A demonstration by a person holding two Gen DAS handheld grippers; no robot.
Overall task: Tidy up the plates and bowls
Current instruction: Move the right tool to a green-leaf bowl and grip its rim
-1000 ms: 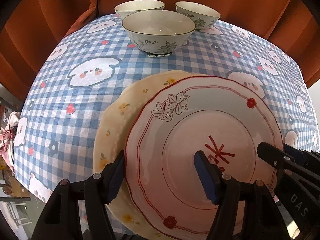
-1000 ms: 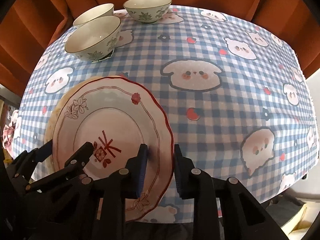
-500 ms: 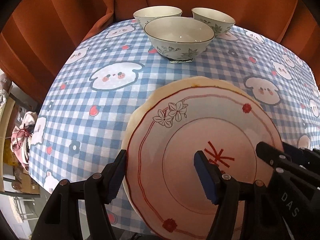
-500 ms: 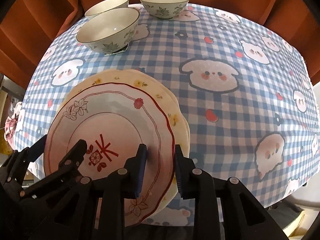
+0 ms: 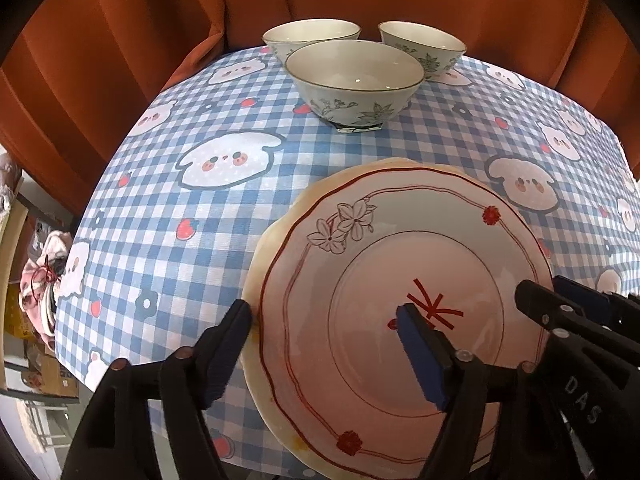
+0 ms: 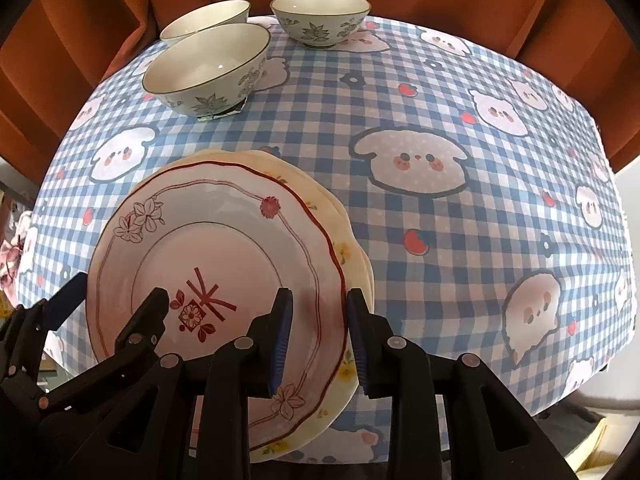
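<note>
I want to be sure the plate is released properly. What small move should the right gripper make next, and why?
Probably spread the fingers of the right gripper wide and lift off. The pink plate already rests on the yellow plate, and the fingers of the left gripper, just opened, stand off the pink rim.
</note>
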